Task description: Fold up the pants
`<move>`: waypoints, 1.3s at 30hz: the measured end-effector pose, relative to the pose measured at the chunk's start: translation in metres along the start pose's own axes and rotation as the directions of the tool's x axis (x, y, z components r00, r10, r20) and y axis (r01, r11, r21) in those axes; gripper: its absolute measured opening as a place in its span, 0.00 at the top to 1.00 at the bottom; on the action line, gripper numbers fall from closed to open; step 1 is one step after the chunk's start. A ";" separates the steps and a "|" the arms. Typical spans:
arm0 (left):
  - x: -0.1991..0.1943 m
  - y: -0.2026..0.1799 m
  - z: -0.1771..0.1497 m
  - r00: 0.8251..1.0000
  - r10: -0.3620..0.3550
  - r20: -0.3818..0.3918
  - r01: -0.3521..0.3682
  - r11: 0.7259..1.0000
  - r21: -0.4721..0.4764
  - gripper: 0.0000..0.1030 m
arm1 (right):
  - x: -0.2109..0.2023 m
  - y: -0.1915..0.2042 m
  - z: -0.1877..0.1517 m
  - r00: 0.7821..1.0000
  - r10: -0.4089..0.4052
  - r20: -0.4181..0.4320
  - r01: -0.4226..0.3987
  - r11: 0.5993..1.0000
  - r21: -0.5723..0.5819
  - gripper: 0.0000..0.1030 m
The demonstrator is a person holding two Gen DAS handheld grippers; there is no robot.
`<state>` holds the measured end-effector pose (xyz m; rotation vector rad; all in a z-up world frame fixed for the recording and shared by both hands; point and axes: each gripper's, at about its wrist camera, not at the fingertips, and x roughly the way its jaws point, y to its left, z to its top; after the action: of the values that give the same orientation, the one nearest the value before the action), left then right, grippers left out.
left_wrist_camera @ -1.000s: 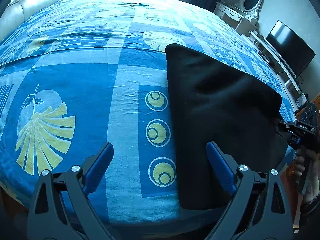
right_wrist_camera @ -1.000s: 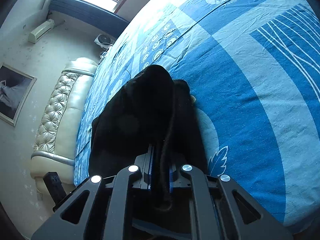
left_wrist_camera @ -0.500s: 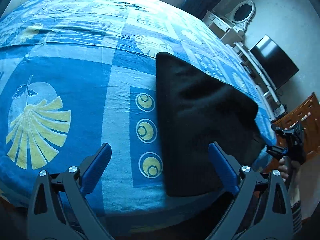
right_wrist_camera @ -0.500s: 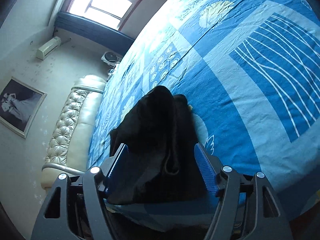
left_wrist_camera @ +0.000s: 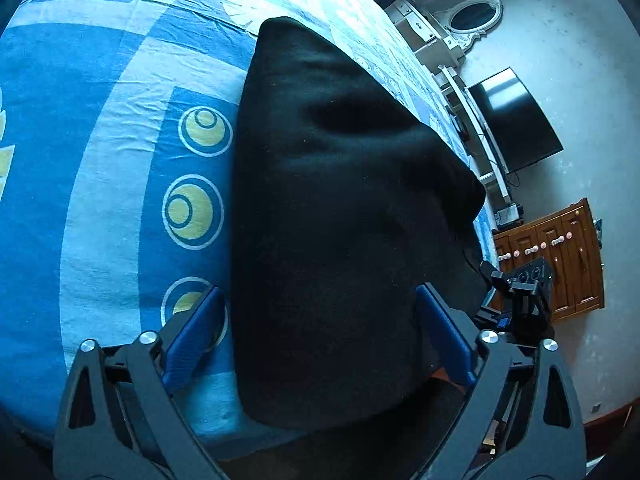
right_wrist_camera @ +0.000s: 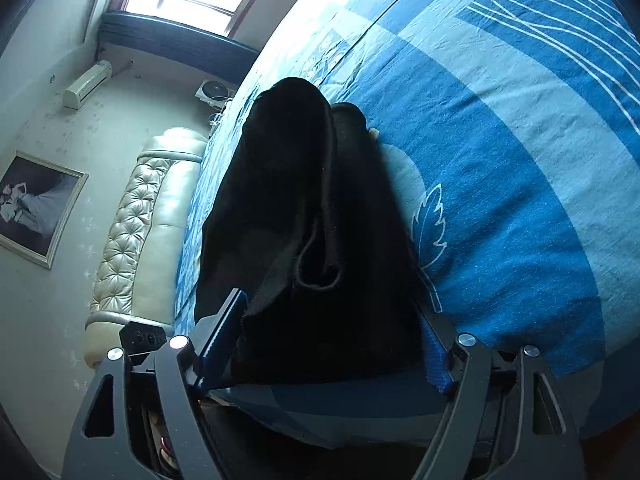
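The black pants (left_wrist_camera: 340, 208) lie folded in layers on the blue patterned bed sheet (left_wrist_camera: 100, 184), near the bed's front edge. My left gripper (left_wrist_camera: 320, 332) is open, its blue pads (left_wrist_camera: 192, 336) on either side of the pants' near end. My right gripper (right_wrist_camera: 324, 340) is open too, its fingers either side of the other end of the pants (right_wrist_camera: 304, 208), where a drawstring loop (right_wrist_camera: 316, 264) shows. The right gripper also shows in the left wrist view (left_wrist_camera: 520, 296), at the pants' right end.
A white padded headboard (right_wrist_camera: 136, 232) stands past the pants in the right wrist view. A TV (left_wrist_camera: 516, 120), a white dresser with mirror (left_wrist_camera: 448, 36) and a wooden cabinet (left_wrist_camera: 552, 256) line the wall beyond the bed.
My right gripper has let go of the pants and opened. My left gripper has moved right and closer, so that its open fingers now straddle the pants' near end.
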<state>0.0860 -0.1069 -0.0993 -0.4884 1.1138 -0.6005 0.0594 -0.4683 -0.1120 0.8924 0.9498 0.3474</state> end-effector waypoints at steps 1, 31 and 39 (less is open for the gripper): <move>0.004 -0.003 0.001 1.000 0.023 -0.015 -0.022 1.000 0.014 0.32 | 0.001 0.001 -0.001 1.000 -0.017 -0.001 0.017 1.000 -0.013 0.43; -0.091 0.033 -0.003 0.928 0.359 0.104 -0.368 0.926 0.084 0.63 | 0.091 0.085 -0.034 0.980 0.047 -0.191 -0.072 0.989 -0.130 0.62; -0.106 0.047 -0.007 0.919 0.376 0.115 -0.384 0.922 0.055 0.63 | 0.109 0.096 -0.044 0.974 0.047 -0.220 -0.080 0.987 -0.142 0.62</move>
<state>0.0553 -0.0019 -0.0606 -0.2219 1.0479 -0.2714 0.0947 -0.3207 -0.1084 0.7585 1.0814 0.5730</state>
